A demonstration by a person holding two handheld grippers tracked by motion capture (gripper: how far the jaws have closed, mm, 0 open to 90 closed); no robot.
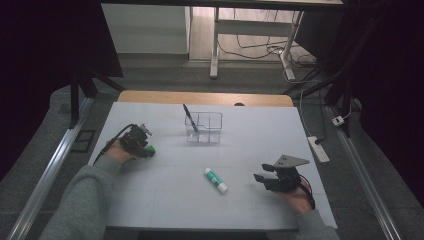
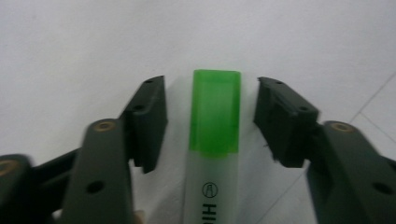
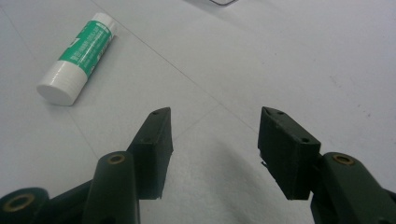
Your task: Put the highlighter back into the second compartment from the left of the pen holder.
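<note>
1. The left gripper (image 2: 211,107) straddles a green-capped highlighter (image 2: 215,140) lying on the white surface (image 1: 165,190); its fingers (image 2: 149,121) stand just beside the cap with a gap on each side, not pinching.
2. The right gripper (image 3: 215,140) sits well apart, fingers (image 3: 156,149) spread over bare surface.
3. A glue stick (image 1: 215,180) lies between the two grippers.
4. Farther back stands a clear organizer (image 1: 204,128) with a pen (image 1: 190,118) leaning in it.
</note>
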